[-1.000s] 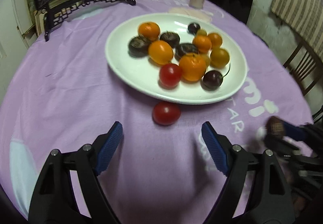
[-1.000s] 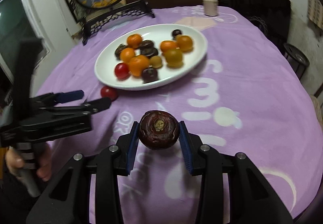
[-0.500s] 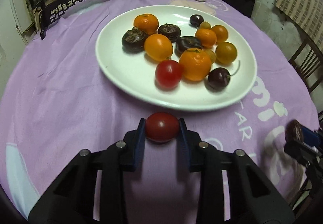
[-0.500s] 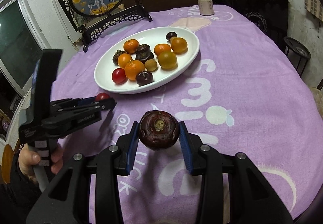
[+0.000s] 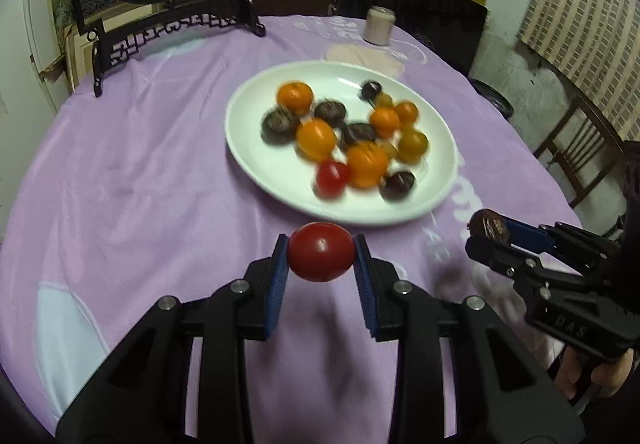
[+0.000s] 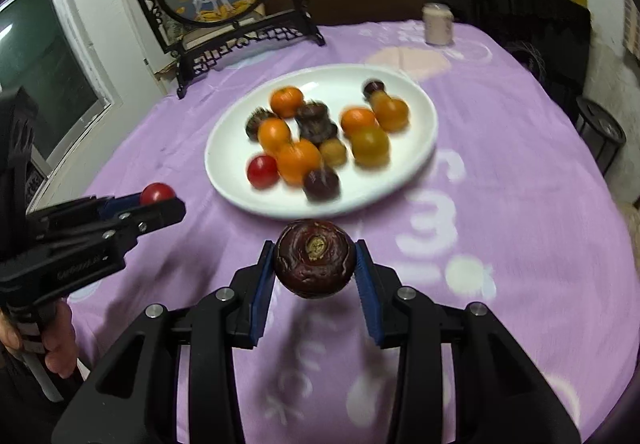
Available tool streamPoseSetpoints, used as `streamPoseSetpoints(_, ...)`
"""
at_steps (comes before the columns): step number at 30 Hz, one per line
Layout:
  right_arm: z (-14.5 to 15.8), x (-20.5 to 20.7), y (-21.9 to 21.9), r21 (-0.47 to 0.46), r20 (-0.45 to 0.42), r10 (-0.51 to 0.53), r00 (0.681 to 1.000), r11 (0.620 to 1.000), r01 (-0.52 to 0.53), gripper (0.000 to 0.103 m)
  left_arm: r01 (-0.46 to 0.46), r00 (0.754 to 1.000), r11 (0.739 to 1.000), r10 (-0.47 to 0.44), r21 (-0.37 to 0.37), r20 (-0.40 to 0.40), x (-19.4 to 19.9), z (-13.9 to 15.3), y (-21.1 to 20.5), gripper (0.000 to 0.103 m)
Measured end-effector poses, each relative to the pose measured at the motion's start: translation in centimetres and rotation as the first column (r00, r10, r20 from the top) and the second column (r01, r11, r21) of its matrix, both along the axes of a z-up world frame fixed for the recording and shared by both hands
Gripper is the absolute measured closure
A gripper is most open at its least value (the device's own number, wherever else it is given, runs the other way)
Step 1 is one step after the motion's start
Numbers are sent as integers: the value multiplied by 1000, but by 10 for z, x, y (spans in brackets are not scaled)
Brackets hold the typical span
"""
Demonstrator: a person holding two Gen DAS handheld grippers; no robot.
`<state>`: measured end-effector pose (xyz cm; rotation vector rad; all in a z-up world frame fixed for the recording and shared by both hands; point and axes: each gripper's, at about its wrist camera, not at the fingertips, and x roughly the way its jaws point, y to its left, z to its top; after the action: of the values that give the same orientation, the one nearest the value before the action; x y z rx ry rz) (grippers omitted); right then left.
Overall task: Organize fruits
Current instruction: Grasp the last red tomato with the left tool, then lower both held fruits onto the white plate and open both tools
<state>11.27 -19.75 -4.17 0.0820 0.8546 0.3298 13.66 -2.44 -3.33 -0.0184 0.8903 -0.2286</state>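
Left wrist view: the left gripper [image 5: 321,257] clamps a red tomato [image 5: 321,251] above the purple cloth [image 5: 140,184], short of the white plate [image 5: 256,148]. The right gripper [image 6: 315,266], tilted downward likewise, pinches a dark wrinkled fruit [image 6: 315,263]. Either round fruit could slip, or knock the crowded pile on release.

Red tomato [image 5: 321,257]; white plate [image 5: 256,148]; lilac tablecloth [image 5: 140,180] with white print
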Motion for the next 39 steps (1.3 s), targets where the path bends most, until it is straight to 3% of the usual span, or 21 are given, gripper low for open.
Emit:
streamPoseSetpoints(7,25,73,25,-58,49,28,998,998,-25,63,-41,999,999,41,8,15,87,25,-11,70)
streamPoseSetpoints(10,17,99,29,-83,54,8,999,997,-3,63,-61,998,998,61,-4,-13,125,18,-18,70)
streamPoseSetpoints(19,-4,120,26,-70,8,15,1000,997,-15,63,-42,998,999,40,-32,-53,143,-4,-23,70)
streamPoseSetpoints(20,-4,121,26,-73,9,15,1000,997,-14,58,-39,998,999,37,-31,-54,143,-5,-24,70)
streamPoseSetpoints(21,-4,121,27,-76,11,13,1000,997,-12,37,-36,998,999,35,-29,-53,141,-5,-25,69)
streamPoseSetpoints(22,-3,121,27,-86,24,1,1000,996,1,30,-38,998,999,36,-28,-47,140,-4,-25,61)
streamPoseSetpoints(23,-2,120,26,-100,37,-12,999,995,16,21,-44,999,999,44,-23,-33,136,0,-24,32)
streamPoseSetpoints(25,1,116,23,-122,52,-33,998,992,39,11,-79,997,997,80,-10,22,123,10,-20,10)
streamPoseSetpoints(32,8,63,10,-189,65,-93,994,976,104,3,-86,992,996,86,-10,88,58,32,-7,8)
streamPoseSetpoints(35,6,36,4,-169,50,-110,993,979,117,3,-99,988,995,94,32,120,23,33,-6,8)
streamPoseSetpoints(39,6,10,1,-128,29,-121,992,984,124,3,-96,990,995,93,26,105,-7,27,-1,8)
